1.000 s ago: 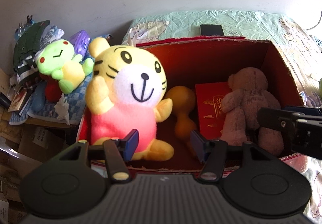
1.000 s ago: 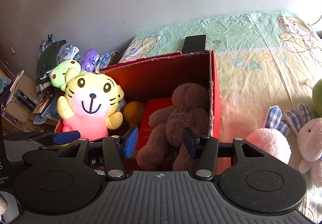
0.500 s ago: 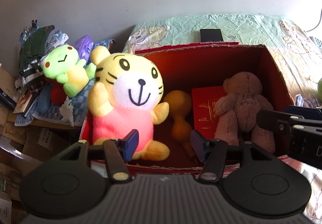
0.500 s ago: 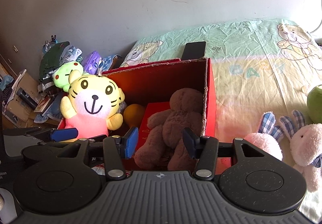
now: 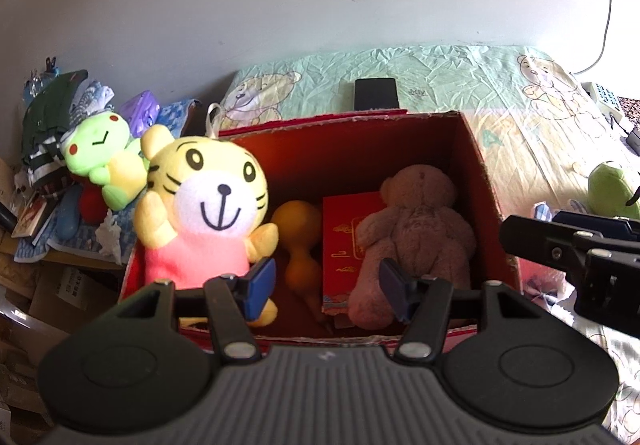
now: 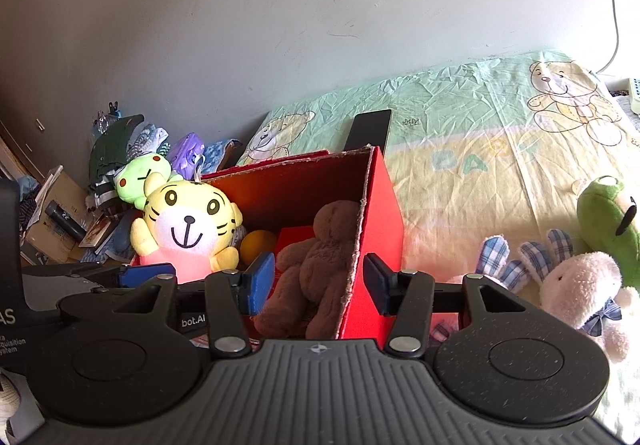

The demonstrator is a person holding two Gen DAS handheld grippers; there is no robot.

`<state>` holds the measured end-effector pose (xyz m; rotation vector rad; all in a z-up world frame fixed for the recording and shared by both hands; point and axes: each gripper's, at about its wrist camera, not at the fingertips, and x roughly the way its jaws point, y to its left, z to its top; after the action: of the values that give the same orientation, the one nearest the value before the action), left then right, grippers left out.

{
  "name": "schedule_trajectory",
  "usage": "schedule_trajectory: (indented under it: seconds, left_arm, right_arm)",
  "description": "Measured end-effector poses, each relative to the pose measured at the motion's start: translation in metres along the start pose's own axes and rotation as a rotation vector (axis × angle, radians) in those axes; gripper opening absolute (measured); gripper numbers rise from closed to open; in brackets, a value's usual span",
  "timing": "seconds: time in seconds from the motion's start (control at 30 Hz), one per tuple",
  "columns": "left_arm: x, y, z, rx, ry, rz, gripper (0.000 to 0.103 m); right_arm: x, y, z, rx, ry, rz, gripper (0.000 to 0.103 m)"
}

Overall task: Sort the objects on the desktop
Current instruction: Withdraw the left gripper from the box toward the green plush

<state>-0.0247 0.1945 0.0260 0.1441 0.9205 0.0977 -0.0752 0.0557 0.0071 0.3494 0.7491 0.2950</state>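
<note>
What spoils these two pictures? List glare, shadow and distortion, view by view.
Left wrist view: sunlight washes out the bedsheet at right, the red box interior falls into shadow around the brown bear, and fisheye darkens the corners. Right wrist view: strong sun bleaches the white bunny, the wall bends with fisheye curvature, and the yellow tiger stays sharp.

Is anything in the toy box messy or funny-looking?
A bit. The brown teddy bear lies slumped face-down over the red booklet in the red box, while the yellow tiger sits upright. The box's top edges look ragged. Neither open gripper, left or right, holds anything.
</note>
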Motion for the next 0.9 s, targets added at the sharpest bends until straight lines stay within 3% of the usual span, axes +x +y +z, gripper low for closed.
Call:
schedule_trajectory:
  seconds: [0.37,0.57,0.9]
  left_arm:
    - [-0.016,-0.049,0.002,0.040,-0.033,-0.043,0.061]
    - [-0.030,-0.080,-0.005,0.093,-0.077,-0.111,0.061]
    - [-0.031,-0.124,-0.035,0.154,-0.060,-0.248,0.058]
  right_arm:
    - [-0.021,-0.049,-0.002,0.035,0.010,-0.027,0.053]
    - [-0.024,-0.086,-0.008,0.075,0.053,-0.045,0.053]
    - [-0.014,-0.137,-0.024,0.161,0.162,-0.011,0.053]
